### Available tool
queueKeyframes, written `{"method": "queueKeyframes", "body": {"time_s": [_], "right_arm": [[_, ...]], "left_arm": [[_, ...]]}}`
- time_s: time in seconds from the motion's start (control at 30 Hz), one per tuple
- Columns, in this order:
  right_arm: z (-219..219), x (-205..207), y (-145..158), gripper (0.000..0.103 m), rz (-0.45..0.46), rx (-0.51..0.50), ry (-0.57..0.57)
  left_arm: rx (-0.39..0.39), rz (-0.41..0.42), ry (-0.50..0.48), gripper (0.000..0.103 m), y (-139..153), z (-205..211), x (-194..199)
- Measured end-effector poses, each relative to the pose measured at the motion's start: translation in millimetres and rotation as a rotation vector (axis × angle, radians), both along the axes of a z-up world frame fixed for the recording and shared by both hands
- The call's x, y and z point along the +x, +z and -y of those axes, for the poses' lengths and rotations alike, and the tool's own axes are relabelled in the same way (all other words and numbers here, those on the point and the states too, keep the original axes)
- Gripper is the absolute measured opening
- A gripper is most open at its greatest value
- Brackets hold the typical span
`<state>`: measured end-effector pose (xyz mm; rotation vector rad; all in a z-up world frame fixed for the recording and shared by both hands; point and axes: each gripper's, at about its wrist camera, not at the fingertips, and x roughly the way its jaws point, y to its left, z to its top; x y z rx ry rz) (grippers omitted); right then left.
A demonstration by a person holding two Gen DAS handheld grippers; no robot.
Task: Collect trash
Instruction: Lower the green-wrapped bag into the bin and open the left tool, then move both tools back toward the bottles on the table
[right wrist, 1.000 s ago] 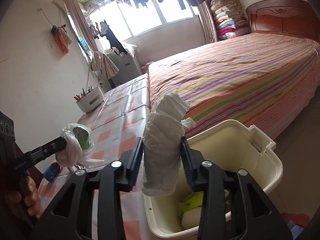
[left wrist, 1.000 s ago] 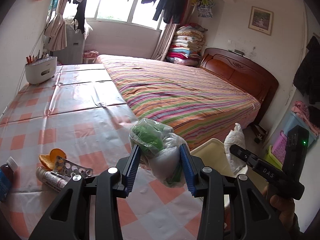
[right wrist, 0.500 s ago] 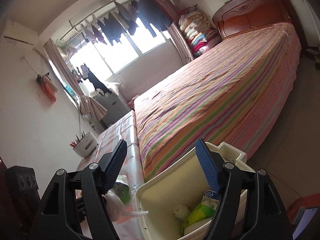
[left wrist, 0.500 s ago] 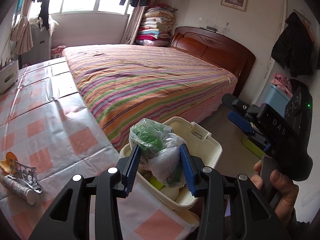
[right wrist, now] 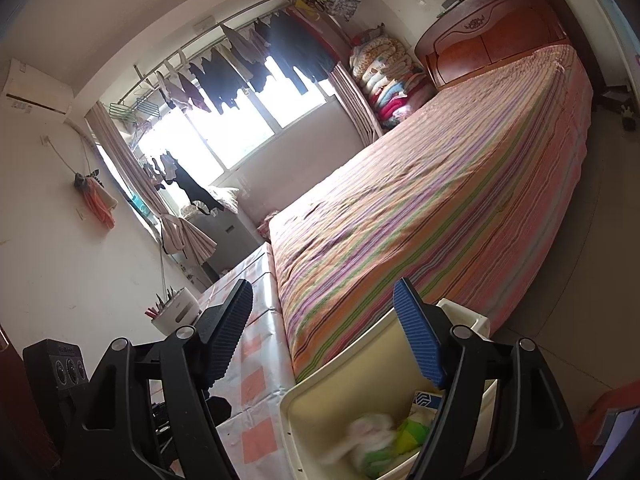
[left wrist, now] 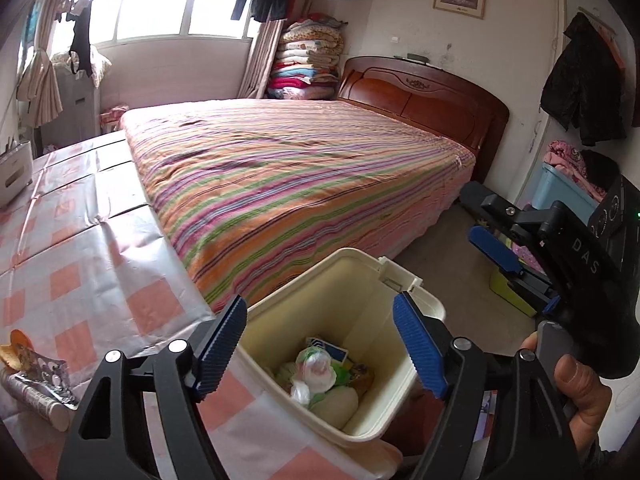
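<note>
My left gripper [left wrist: 320,344] is open and empty, right above the cream trash bin [left wrist: 424,304] at the table's corner. The clear plastic bag with green inside [left wrist: 314,368] lies in the bin on other trash. My right gripper [left wrist: 500,256] is open and empty, to the right of the bin and above the floor; in its own view the right gripper [right wrist: 324,340] is above the bin's rim [right wrist: 360,344], with a blurred bag [right wrist: 372,436] inside the bin. On the table at the left lie an orange peel [left wrist: 16,350], a blister pack [left wrist: 48,370] and a tube [left wrist: 36,400].
The checked table cover [left wrist: 80,264] runs along the striped bed [left wrist: 300,184]. A white pen holder [right wrist: 176,312] stands at the table's far end. A blue box [left wrist: 560,188] and a green box [left wrist: 510,290] stand by the right wall.
My left gripper has opened and the plastic bag has dropped into the bin. My right gripper has stayed open after letting its white bag go and has tilted upward.
</note>
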<state>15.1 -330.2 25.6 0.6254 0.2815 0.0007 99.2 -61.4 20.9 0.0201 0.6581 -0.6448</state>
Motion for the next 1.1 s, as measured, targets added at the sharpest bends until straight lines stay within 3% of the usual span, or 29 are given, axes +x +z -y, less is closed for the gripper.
{"method": "queueKeyframes", "body": {"time_s": [0.23,0.47,0.63,0.7,0.77,0.8,0.97,1.1], "right_arm": [[-46,14,3,0.075,-0.005,-0.051,0.081],[-104,30,1,0.076,-0.035,-0.086,0.236],[-181,47,-6,0.081,-0.097,-0.139,0.520],[-216,53,-13,0.081,-0.136,-0.166,0.684],[-238,53,-15,0.081,-0.141,-0.198,0.749],[-258,57,-14,0.081,-0.152,-0.226,0.834],[-318,77,-21,0.081,-0.158,-0.326,0.996],[-362,94,-33,0.080,-0.166,-0.418,1.148]], "left_arm": [[0.011,0.075,0.165,0.075,-2,-84,-6],[-0.039,0.056,0.342,0.075,-4,-173,2],[-0.003,0.062,0.451,0.075,-5,-233,-2],[-0.010,0.040,0.491,0.075,-8,-257,-4],[-0.026,0.012,0.525,0.075,-11,-283,-7],[-0.041,0.002,0.537,0.075,-11,-292,-9],[-0.100,-0.040,0.573,0.075,-10,-337,-18],[-0.106,-0.071,0.544,0.075,-10,-358,-20]]}}
